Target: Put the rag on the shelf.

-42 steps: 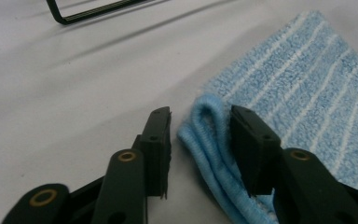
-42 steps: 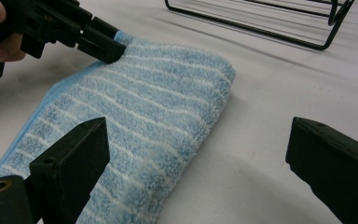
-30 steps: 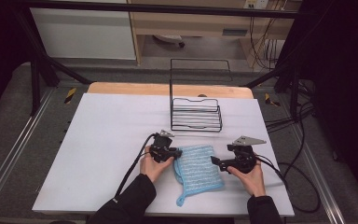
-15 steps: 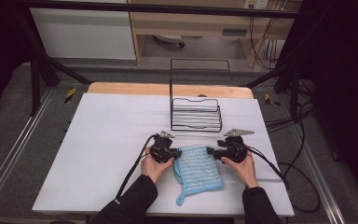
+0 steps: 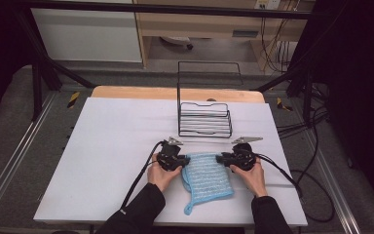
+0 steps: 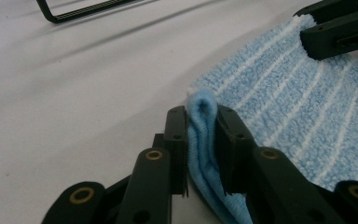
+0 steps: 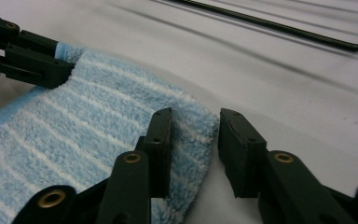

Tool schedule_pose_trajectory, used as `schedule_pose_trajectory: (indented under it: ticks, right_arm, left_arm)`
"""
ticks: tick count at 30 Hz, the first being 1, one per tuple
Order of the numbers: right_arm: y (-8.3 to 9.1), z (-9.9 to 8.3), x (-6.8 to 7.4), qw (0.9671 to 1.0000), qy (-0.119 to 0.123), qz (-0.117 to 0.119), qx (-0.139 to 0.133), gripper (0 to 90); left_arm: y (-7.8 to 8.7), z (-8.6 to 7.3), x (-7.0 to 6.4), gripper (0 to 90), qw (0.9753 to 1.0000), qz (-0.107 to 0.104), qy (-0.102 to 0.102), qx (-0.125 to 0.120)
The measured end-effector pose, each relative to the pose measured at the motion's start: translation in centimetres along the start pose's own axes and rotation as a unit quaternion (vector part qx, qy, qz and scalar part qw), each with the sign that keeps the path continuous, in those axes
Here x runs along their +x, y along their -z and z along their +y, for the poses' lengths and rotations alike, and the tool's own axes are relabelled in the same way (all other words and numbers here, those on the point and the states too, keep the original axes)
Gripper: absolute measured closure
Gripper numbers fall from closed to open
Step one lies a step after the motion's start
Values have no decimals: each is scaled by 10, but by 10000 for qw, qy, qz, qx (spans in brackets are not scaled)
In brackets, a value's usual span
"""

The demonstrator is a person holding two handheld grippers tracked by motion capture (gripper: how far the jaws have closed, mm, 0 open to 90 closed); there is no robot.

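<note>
A light blue cloth with white stripes lies flat on the white table, a hanging loop at its near corner. My left gripper is at the cloth's far left corner. In the left gripper view its jaws are shut on a bunched fold of the cloth. My right gripper is at the far right corner. In the right gripper view it is open, its jaws standing either side of the cloth's corner, which lies on the table. The left gripper shows farther off, pinching the opposite corner.
A black wire rack with a tall back frame stands just beyond the grippers, its base rail close behind them. Cables trail from both grippers toward the near and right edges. Bare white table spreads to the left.
My right gripper has moved left and slightly forward onto the cloth's far right corner. The cloth has swung from a slanted lie to a squarer one. The left gripper keeps its hold.
</note>
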State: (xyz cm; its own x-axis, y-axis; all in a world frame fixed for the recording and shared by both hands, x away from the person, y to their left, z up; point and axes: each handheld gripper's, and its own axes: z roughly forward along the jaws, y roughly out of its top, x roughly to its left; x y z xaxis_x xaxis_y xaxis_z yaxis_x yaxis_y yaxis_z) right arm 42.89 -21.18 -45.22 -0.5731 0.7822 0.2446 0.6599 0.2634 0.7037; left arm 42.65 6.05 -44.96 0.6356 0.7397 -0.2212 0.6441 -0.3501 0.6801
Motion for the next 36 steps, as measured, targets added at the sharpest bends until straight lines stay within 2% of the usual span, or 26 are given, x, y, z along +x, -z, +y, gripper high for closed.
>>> schedule_pose_trajectory:
  ticks: [5, 9, 13, 17, 24, 27, 36]
  right_arm:
    - [-1, 0, 1, 10000, 2, 69, 47, 743]
    - [-1, 1, 1, 9998, -99, 121, 97, 780]
    - [0, 1, 2, 9998, -93, 112, 94, 800]
    - [4, 3, 4, 9999, -95, 99, 69, 806]
    - [15, 5, 9, 9999, -76, 91, -125, 809]
    - [20, 6, 12, 9998, -22, 63, -203, 810]
    - [33, 6, 16, 9989, -69, 122, -454, 809]
  left_arm:
    - [0, 0, 2, 754, 10000, -54, 2, 19]
    - [0, 0, 3, 762, 9999, -110, 82, -13]
    - [1, 0, 5, 772, 9996, -216, 189, -58]
    - [5, -1, 6, 783, 9994, -263, 191, -111]
    - [13, -1, 4, 789, 9987, -335, 172, -331]
    - [18, -1, 2, 789, 9985, -335, 129, -424]
    - [29, 1, -4, 788, 9970, -381, 3, -672]
